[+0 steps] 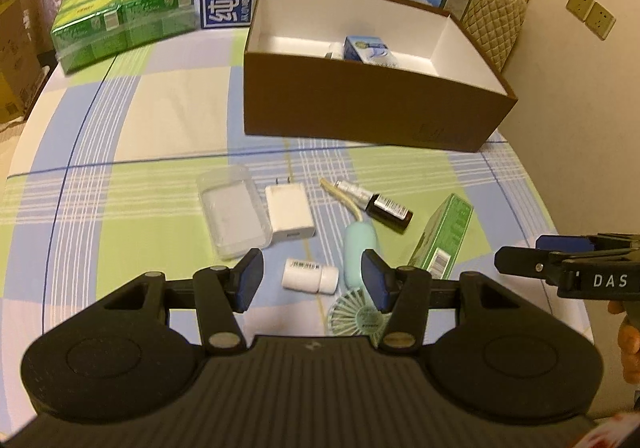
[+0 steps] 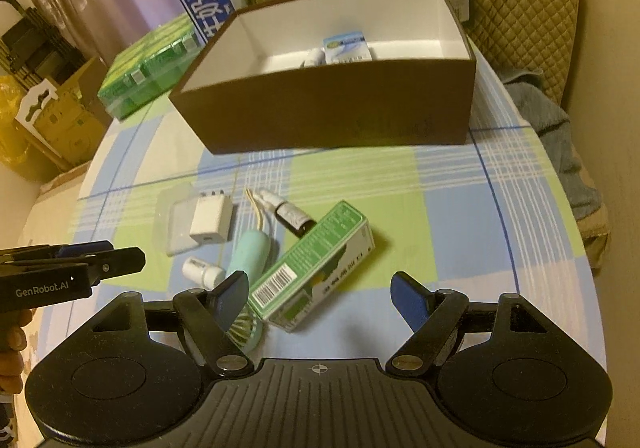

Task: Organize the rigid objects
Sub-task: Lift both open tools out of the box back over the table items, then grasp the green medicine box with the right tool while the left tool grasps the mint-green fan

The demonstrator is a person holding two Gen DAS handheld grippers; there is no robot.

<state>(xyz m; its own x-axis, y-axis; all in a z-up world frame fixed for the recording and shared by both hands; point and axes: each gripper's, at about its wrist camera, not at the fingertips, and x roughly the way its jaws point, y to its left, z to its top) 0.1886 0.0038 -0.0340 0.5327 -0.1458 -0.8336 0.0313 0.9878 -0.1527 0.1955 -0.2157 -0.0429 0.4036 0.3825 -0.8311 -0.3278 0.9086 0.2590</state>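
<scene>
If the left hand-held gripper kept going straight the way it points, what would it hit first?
Probably the small white bottle, lying on its side between the open fingers of the left hand-held gripper. The mint fan handle sits just right; depth is uncertain.

The right gripper (image 2: 318, 298) hangs with jaws wide apart above the checked tablecloth (image 2: 460, 232); a green carton (image 2: 316, 264) lies tilted between its fingers; beside it lie a mint handheld fan (image 2: 252, 252), a white pill bottle (image 2: 202, 271), a white charger (image 2: 210, 220) and a dark dropper bottle (image 2: 292, 217); the brown box (image 2: 332, 116) behind holds a blue-white carton (image 2: 346, 47); the left gripper (image 2: 120, 258) enters at left.
</scene>
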